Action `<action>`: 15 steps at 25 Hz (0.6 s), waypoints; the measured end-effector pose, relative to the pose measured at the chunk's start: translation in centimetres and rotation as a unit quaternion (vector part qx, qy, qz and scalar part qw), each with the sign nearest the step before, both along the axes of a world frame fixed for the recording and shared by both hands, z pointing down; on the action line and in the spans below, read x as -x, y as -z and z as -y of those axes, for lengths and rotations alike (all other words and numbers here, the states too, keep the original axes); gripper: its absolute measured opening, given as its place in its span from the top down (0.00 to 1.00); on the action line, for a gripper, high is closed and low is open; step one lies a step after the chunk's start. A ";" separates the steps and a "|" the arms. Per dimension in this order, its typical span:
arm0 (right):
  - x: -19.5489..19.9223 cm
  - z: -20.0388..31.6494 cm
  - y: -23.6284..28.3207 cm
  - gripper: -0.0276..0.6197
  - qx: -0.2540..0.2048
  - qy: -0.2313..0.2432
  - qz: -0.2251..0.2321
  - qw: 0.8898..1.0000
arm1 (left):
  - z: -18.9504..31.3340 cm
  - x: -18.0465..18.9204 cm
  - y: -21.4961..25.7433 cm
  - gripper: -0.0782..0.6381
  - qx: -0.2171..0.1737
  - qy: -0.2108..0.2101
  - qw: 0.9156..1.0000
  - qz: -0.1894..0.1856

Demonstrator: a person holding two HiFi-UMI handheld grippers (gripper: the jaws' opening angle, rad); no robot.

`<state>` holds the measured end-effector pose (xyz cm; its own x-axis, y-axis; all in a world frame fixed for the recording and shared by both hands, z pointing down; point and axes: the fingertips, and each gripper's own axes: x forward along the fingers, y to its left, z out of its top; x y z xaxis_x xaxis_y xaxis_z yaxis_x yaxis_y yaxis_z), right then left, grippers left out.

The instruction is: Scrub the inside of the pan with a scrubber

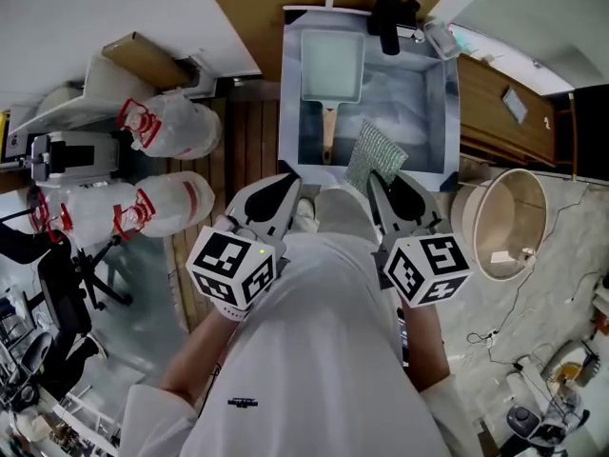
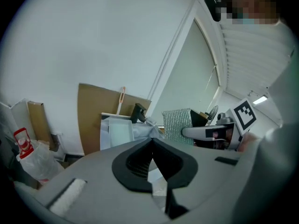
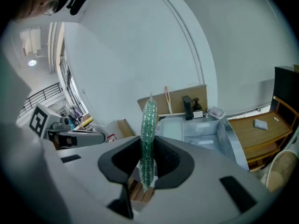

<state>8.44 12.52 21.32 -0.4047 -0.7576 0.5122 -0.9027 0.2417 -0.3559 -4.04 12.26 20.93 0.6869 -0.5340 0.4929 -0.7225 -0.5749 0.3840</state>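
A metal sink [image 1: 449, 112] stands against a brown board [image 1: 252, 12]. A black faucet [image 1: 388, 22] sits at its back rim, with a small clear tray [image 1: 441, 38] just beside it. To the left, two clear plastic bags [image 1: 186, 122] with red handles lie by slatted wooden flooring [image 1: 249, 146]. To the right are a wooden cabinet [image 1: 490, 98] and a round beige tub [image 1: 504, 222].

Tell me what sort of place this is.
Probably a lab or workshop corner set up as a wash station, not a home kitchen. A metal sink with a black faucet holds a pan, and an office chair and loose cables sit on the floor nearby.
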 end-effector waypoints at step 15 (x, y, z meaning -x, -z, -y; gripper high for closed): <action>-3.8 10.6 -4.0 0.86 0.028 0.043 -0.010 0.999 | 8.7 -4.8 -2.9 0.88 0.022 0.038 0.999 0.029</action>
<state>12.28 1.91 25.31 -0.4568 -0.6906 0.5607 -0.8862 0.2989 -0.3539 0.81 3.59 23.80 0.6153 -0.5604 0.5544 -0.7848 -0.5011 0.3646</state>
